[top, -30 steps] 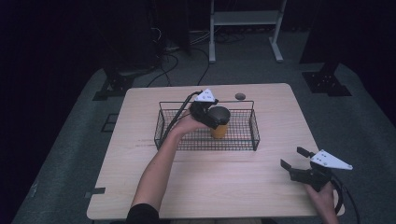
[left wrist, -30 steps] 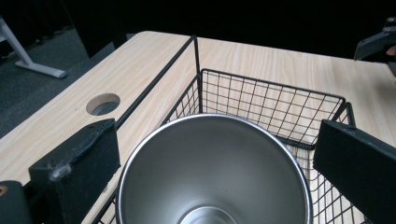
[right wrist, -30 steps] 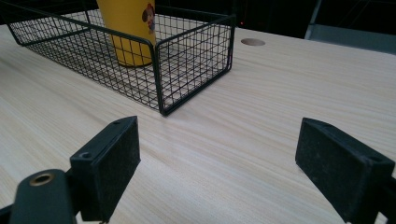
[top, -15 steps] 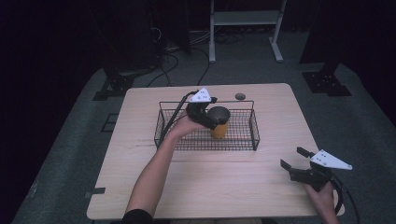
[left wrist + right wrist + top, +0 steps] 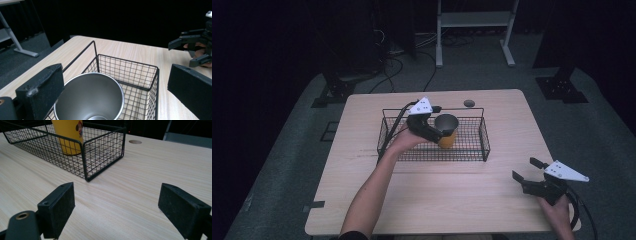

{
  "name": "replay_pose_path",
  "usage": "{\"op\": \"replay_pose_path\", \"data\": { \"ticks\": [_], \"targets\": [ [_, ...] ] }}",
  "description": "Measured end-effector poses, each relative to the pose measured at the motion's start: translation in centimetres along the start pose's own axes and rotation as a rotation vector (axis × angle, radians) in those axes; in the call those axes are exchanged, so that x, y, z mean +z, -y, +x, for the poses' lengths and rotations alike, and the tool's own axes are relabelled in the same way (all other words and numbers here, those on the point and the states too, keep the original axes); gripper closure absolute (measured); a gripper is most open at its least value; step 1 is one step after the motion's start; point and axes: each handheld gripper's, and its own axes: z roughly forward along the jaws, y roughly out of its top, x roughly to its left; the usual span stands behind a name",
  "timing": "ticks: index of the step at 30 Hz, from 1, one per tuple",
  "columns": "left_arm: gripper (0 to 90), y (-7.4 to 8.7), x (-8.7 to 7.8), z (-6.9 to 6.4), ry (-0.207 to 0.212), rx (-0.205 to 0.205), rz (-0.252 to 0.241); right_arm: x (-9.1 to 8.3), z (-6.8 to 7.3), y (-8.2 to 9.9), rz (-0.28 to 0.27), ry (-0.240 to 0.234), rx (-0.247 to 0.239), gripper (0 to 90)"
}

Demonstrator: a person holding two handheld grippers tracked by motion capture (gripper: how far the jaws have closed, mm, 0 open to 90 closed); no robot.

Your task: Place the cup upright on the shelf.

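A yellow cup (image 5: pixel 446 132) with a steel inside (image 5: pixel 92 95) stands upright in the black wire basket (image 5: pixel 482 136) at the table's middle. My left gripper (image 5: pixel 442 128) hovers over the cup's rim, open, with its jaws set wide to either side and not touching the cup. In the left gripper view the gripper (image 5: pixel 115 75) looks down into the cup. My right gripper (image 5: pixel 523 169) is open near the table's front right corner, with nothing between its jaws. Its own view (image 5: pixel 118 195) faces the basket (image 5: pixel 85 157) and the cup (image 5: pixel 67 135).
A round cable hole (image 5: pixel 469 103) lies in the table behind the basket. Bare wood stretches between the basket and the front edge. A white metal frame (image 5: pixel 472 20) and cables stand on the floor beyond the table.
My left gripper has lifted and drawn back a little from the cup, which stays put in the basket. The right gripper has not moved.
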Motion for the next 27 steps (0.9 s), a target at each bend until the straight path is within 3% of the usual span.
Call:
{"op": "replay_pose_path", "data": {
  "ticks": [17, 27],
  "targets": [
    [0.0, 1.2, -1.6, -1.1, -0.007, -0.013, -0.002, 0.0, 0.0, 0.0, 0.002, 0.001, 0.005, 12.8],
    [0.0, 1.6, -2.6, -2.5, -0.002, 0.003, -0.029, 0.0, 0.0, 0.0, 0.003, 0.002, 0.004, 12.8]
  ]
}}
